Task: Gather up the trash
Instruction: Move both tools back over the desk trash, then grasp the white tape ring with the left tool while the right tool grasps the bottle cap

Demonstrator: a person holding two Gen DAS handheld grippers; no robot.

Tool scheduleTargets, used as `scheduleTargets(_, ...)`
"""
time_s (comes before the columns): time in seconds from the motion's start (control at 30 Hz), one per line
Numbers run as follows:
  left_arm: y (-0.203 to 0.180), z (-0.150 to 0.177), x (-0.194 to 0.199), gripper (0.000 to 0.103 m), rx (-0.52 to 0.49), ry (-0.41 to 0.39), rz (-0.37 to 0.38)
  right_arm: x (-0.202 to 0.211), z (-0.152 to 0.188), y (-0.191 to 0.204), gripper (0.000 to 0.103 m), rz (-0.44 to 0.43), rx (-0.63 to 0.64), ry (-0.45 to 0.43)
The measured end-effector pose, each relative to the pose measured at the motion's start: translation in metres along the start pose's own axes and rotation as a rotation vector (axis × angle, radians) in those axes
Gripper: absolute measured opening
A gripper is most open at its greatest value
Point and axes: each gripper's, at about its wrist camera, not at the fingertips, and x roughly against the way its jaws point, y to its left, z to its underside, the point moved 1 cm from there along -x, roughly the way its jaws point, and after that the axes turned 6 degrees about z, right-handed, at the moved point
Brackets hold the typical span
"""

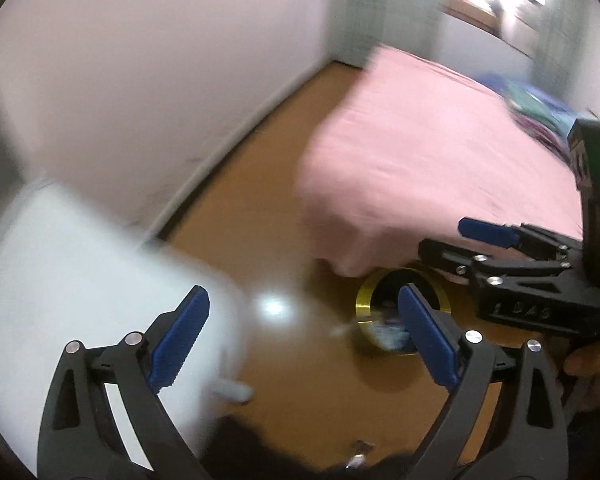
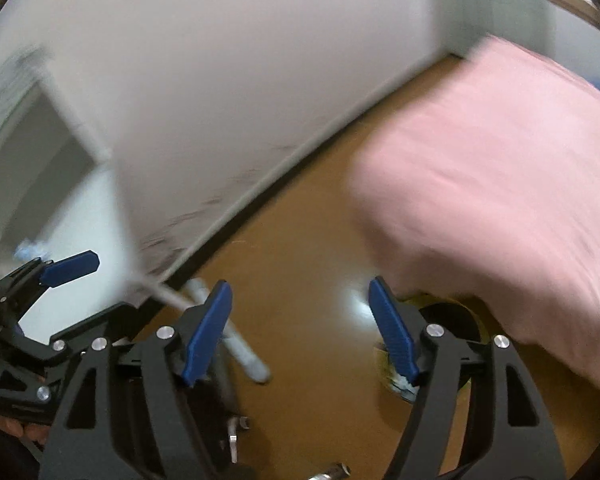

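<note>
Left wrist view: the left gripper (image 1: 302, 334) hangs above the brown floor (image 1: 284, 240) with its jaws spread wide and nothing between them. Past its right finger stands a round bin (image 1: 366, 296) with a yellow rim and dark inside, on the floor at the corner of the bed (image 1: 420, 152) with its pink cover. Something pale and crumpled, probably trash (image 1: 384, 330), shows at the bin's near edge, too blurred to say if it lies inside or on the rim. A white table (image 1: 80, 280) fills the lower left, heavily smeared by motion. The right gripper (image 1: 444, 242) comes in from the right, close over the bin, jaws apart and empty.

Right wrist view: the right gripper (image 2: 300, 324) is over the floor (image 2: 300, 240), jaws wide and holding nothing. The bin (image 2: 452, 312) peeks out under the bed's (image 2: 500, 160) edge, behind the right finger. The left gripper (image 2: 66, 268) sits at the far left by the white table (image 2: 84, 216), where a small pale blue scrap (image 2: 30, 248) lies, possibly more trash.

Judging from empty jaws beside the bin, a drop seems just finished or a new fetch is beginning. The next move likely calls for turning toward the table scrap, centring it between the jaws, and closing gently.
</note>
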Motion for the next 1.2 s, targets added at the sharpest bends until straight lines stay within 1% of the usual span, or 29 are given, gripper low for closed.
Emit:
scheduleTargets(0.03,0.032,0.011,0.023,0.092,0.04,-0.023,-0.058,-0.001,-0.007,0.043,0.07,-0.051,0.071,-0.005)
scheduleTargets(0.1,0.081,0.03,0.055,0.092,0.111,-0.041,-0.156,-0.003,-0.012,0.099,0.07,-0.118,0.165,-0.009)
scheduleTargets(0.13,0.116,0.047,0.076,0.093,0.17,-0.046,-0.218,-0.007,-0.013,0.144,0.07,-0.173,0.238,-0.005)
scheduleTargets(0.17,0.144,0.061,0.094,0.093,0.226,-0.049,-0.262,-0.009,-0.013,0.174,0.07,-0.208,0.28,0.002)
scheduleTargets(0.2,0.164,0.072,0.107,0.093,0.268,-0.055,-0.289,-0.012,-0.011,0.201,0.07,-0.244,0.319,0.012)
scheduleTargets(0.23,0.187,0.085,0.122,0.093,0.314,-0.061,-0.316,-0.017,-0.009,0.245,0.07,-0.304,0.381,0.035)
scheduleTargets(0.3,0.239,0.117,0.157,0.093,0.424,-0.062,-0.394,-0.023,-0.002,0.296,0.07,-0.363,0.459,0.06)
scheduleTargets(0.33,0.255,0.128,0.168,0.093,0.461,-0.064,-0.417,-0.028,0.003,0.327,0.07,-0.391,0.508,0.077)
scheduleTargets(0.37,0.275,0.141,0.182,0.093,0.503,-0.073,-0.438,-0.034,0.008,0.356,0.07,-0.413,0.552,0.092)
scheduleTargets(0.43,0.309,0.166,0.207,0.093,0.571,-0.086,-0.48,-0.044,0.02,0.409,0.07,-0.422,0.639,0.109)
scheduleTargets(0.53,0.342,0.19,0.224,0.093,0.615,-0.083,-0.514,-0.059,0.034,0.469,0.07,-0.43,0.739,0.121)
scheduleTargets(0.63,0.367,0.204,0.228,0.093,0.625,-0.075,-0.498,-0.073,0.045,0.505,0.068,-0.42,0.802,0.143)
scheduleTargets(0.67,0.372,0.208,0.225,0.093,0.62,-0.069,-0.493,-0.077,0.048,0.517,0.065,-0.418,0.816,0.152)
scheduleTargets(0.77,0.38,0.206,0.213,0.093,0.584,-0.049,-0.471,-0.082,0.049,0.537,0.063,-0.4,0.85,0.14)
scheduleTargets(0.83,0.384,0.202,0.203,0.093,0.554,-0.037,-0.46,-0.088,0.048,0.544,0.059,-0.379,0.864,0.133)
scheduleTargets(0.87,0.386,0.203,0.201,0.093,0.538,-0.035,-0.453,-0.092,0.049,0.546,0.051,-0.374,0.864,0.138)
scheduleTargets(0.9,0.388,0.201,0.198,0.093,0.527,-0.032,-0.446,-0.095,0.048,0.547,0.039,-0.371,0.864,0.144)
scheduleTargets(0.93,0.388,0.198,0.195,0.093,0.522,-0.028,-0.445,-0.098,0.048,0.549,0.032,-0.359,0.868,0.138)
scheduleTargets(1.0,0.395,0.196,0.188,0.093,0.527,-0.012,-0.452,-0.102,0.047,0.554,0.032,-0.354,0.878,0.132)
scheduleTargets(1.07,0.4,0.193,0.182,0.092,0.533,-0.015,-0.434,-0.1,0.046,0.549,0.032,-0.369,0.876,0.135)
scheduleTargets(1.2,0.403,0.186,0.167,0.092,0.492,-0.007,-0.425,-0.092,0.043,0.526,0.032,-0.385,0.859,0.152)
